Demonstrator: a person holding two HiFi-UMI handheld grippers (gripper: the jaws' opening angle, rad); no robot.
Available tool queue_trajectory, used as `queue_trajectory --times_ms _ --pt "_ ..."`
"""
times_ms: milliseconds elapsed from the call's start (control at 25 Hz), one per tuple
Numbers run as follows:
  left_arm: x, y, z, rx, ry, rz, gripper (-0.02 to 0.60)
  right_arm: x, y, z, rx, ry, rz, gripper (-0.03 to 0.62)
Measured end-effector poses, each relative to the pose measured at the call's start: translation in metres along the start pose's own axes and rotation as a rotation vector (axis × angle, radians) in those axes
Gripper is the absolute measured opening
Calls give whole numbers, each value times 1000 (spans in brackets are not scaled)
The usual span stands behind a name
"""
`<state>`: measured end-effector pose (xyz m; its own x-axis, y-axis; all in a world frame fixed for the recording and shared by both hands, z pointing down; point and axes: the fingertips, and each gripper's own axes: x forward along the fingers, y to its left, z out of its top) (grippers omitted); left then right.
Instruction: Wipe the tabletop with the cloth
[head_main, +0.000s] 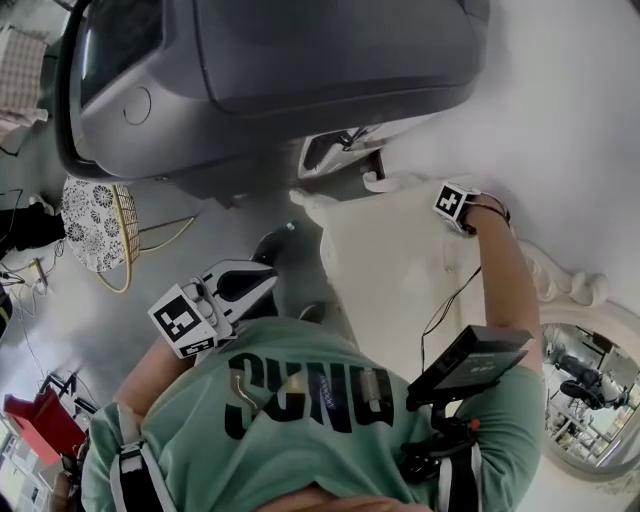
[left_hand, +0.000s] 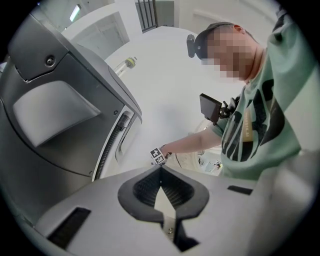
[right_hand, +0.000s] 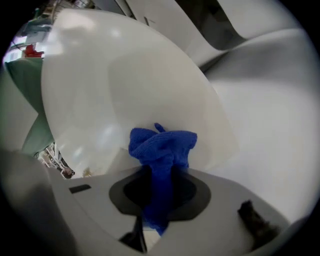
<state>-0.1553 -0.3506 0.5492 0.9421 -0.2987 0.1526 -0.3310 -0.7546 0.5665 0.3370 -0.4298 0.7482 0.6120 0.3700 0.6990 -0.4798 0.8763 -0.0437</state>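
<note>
My right gripper is shut on a bunched blue cloth, which sticks out past the jaws against the white tabletop. In the head view the right gripper is stretched out over the far side of the cream tabletop, and the cloth is hidden there. My left gripper hangs off the table beside my body. In the left gripper view its jaws are pressed together with nothing between them, pointing toward the right gripper's marker cube.
A big grey moulded machine looms past the table's far edge. A wicker chair with a patterned cushion stands on the floor at left. An ornate-framed mirror lies at the lower right. A black device is clipped on the green shirt.
</note>
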Motion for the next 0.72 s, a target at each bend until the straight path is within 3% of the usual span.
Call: queue_trajectory --times_ms 120,280,520,640,720 --pt "4 -16 2 21 -18 -20 9 -28 52 37 -65 -136 29 78" --pt "4 -55 4 61 -42 -49 9 -84 140 94 -237 -310 16 78" --pt "-26 -100 0 103 -77 -8 9 -167 290 171 -418 -547 27 78" --pt "-43 -124 -2 154 -82 20 9 -179 318 192 -420 -624 -16 78" --pt "-50 -141 -2 191 -88 27 9 -189 315 185 -315 -740 -14 78"
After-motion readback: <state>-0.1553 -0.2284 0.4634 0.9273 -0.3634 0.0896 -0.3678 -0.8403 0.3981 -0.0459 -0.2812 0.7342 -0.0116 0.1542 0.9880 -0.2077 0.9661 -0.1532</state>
